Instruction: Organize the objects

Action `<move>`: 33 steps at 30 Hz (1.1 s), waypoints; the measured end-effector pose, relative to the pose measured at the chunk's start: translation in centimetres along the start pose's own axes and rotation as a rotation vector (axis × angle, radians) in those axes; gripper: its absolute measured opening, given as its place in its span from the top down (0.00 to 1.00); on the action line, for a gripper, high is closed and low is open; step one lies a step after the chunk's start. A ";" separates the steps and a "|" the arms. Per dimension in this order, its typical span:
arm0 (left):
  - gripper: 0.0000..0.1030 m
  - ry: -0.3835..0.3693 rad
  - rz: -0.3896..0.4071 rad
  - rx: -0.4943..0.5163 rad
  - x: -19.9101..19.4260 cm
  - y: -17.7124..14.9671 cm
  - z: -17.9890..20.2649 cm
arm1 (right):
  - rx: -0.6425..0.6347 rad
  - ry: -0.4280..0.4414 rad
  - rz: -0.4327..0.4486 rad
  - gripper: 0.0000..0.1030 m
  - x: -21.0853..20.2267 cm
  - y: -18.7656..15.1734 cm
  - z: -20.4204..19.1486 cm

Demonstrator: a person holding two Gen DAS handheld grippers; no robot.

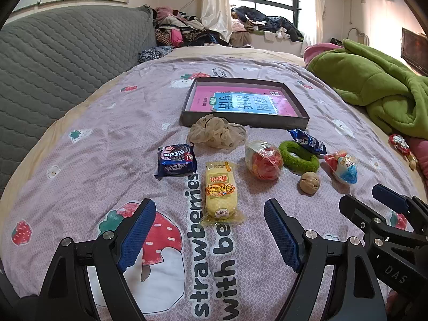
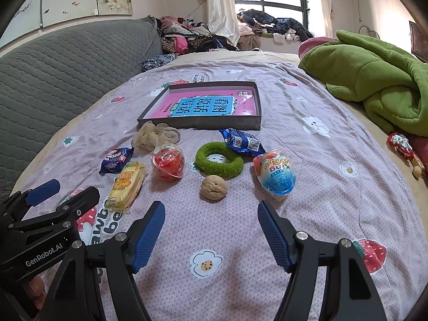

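A dark shallow box (image 1: 242, 121) (image 2: 199, 124) holding a pink and blue book lies on the bedspread. In front of it lie a beige scrunchie (image 1: 216, 131) (image 2: 153, 136), two blue snack packets (image 1: 176, 160) (image 1: 307, 140) (image 2: 116, 159) (image 2: 242, 140), a yellow cake packet (image 1: 220, 191) (image 2: 127, 184), a red wrapped ball (image 1: 263, 160) (image 2: 168, 160), a green ring (image 1: 298, 156) (image 2: 219, 160), a walnut (image 1: 309, 182) (image 2: 214, 187) and a toy egg (image 1: 343, 165) (image 2: 276, 172). My left gripper (image 1: 210, 208) is open just before the yellow packet. My right gripper (image 2: 211, 211) is open just before the walnut.
A grey quilted headboard (image 1: 53, 67) runs along the left. A green blanket (image 1: 374, 85) (image 2: 374, 72) is heaped at the right, with a small red and white item (image 1: 400, 143) (image 2: 401, 144) beside it. Clothes (image 1: 187, 29) are piled at the far end by the window.
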State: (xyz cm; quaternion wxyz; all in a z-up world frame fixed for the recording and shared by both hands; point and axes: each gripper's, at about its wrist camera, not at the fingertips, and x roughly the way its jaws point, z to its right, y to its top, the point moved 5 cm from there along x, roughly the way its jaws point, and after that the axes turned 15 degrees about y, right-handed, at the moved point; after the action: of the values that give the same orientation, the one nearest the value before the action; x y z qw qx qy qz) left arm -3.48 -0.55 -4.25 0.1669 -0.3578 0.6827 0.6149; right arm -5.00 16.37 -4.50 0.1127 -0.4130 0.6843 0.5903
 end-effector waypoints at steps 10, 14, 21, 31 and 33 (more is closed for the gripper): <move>0.18 -0.015 -0.001 -0.007 -0.3 0.1 -0.3 | -0.020 0.000 0.011 0.31 -0.3 0.3 -0.5; 0.18 -0.011 0.006 -0.011 -0.5 0.1 -0.5 | -0.029 0.008 0.016 0.31 -0.6 0.5 -0.8; 0.18 -0.018 -0.003 -0.027 0.0 0.5 -1.5 | -0.046 0.011 0.021 0.31 -0.9 0.7 -1.3; 0.18 -0.031 -0.036 -0.054 1.6 1.6 -2.9 | -0.067 0.028 0.058 0.31 -1.7 3.2 -1.7; 0.18 -0.035 -0.043 -0.049 1.9 1.7 -2.6 | -0.066 0.031 0.056 0.31 -1.5 3.4 -1.7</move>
State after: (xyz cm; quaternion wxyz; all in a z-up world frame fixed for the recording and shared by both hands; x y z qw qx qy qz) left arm -5.44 -3.64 -3.78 0.1831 -0.3657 0.6566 0.6338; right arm -5.87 15.39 -0.60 0.0719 -0.4064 0.6774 0.6089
